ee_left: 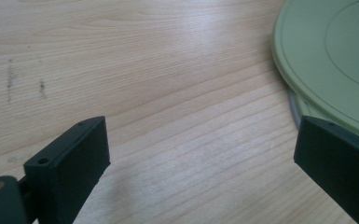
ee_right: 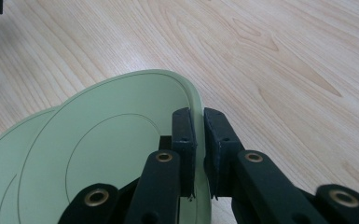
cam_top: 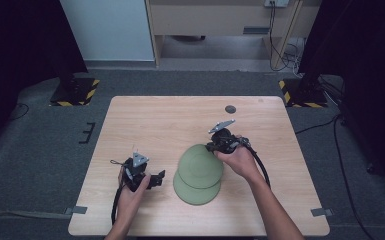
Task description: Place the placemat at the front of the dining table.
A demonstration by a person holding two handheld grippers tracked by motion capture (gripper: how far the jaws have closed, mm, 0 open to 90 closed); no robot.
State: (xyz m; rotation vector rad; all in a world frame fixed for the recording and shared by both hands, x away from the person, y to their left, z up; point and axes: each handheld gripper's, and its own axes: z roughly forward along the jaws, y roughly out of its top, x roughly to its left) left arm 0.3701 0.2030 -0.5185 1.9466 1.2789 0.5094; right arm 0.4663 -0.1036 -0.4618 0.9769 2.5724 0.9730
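The right gripper (ee_right: 199,154) pinched the stiff, light upper plate (ee_right: 112,154) by its rim; left gripper (ee_left: 200,158) jaws stood spread beside it.

Wooden table (cam_top: 145,125), grey disc (cam_top: 230,109) near far edge.

black grippers (cam_top: 215,146), grey three-cornered plates, trailing black cables, bare forearms

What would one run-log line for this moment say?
right gripper: shut on upper green plate rim | left gripper: open, beside plates | lower green plate: on table
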